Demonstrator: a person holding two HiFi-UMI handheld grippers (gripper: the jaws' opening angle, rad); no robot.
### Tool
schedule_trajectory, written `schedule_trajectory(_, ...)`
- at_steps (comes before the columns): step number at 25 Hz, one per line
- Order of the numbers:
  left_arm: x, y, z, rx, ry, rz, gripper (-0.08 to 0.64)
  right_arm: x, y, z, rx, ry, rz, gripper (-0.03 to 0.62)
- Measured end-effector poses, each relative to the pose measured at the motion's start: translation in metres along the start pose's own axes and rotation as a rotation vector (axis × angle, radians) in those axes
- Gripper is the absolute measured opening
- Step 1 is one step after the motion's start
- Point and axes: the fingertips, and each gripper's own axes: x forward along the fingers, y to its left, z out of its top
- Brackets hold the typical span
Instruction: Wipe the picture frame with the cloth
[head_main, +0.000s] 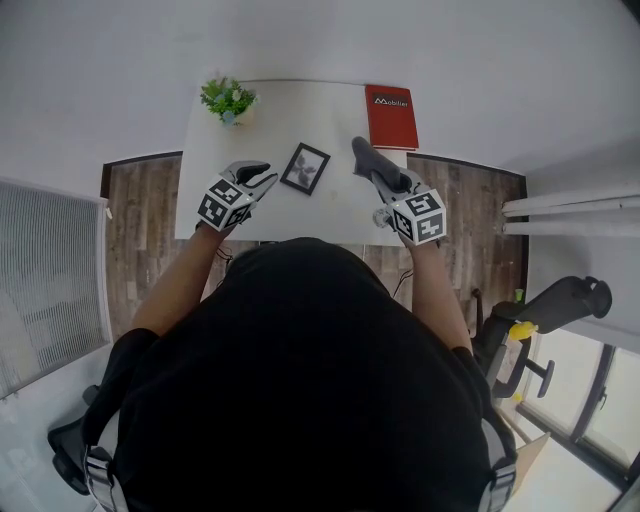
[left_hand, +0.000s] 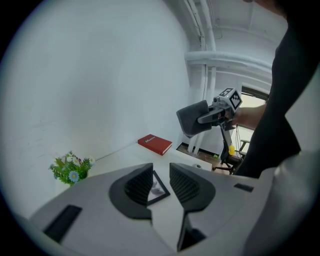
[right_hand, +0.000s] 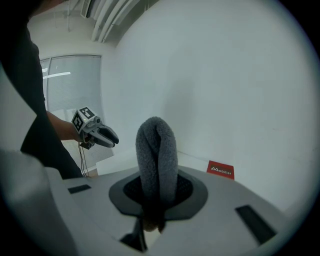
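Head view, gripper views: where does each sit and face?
Head view: on the head, facing steeply down at table, picture frame; torso, forearms show.
Left gripper view: on left gripper, along open jaws toward picture frame; right hand shows.
Right gripper view: on right gripper, along jaws shut on cloth, toward wall; left forearm shows.
Shared: red book in all three.

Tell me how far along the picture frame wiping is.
Done: the cloth is picked up, folded and clamped in the right tool. In hand: both tools hang above the table, the left tool open and empty. Left: the picture frame lies flat on the table, touched by neither tool, so the wiping itself has not begun.
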Motion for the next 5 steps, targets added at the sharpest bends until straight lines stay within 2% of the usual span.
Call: schedule_trajectory(5, -0.004, 0.0049, -0.0007, -0.001, -0.004, 0.009, 0.11, -0.0003, -0.0002, -0.0006, 0.008, 0.0, -0.004, 0.046)
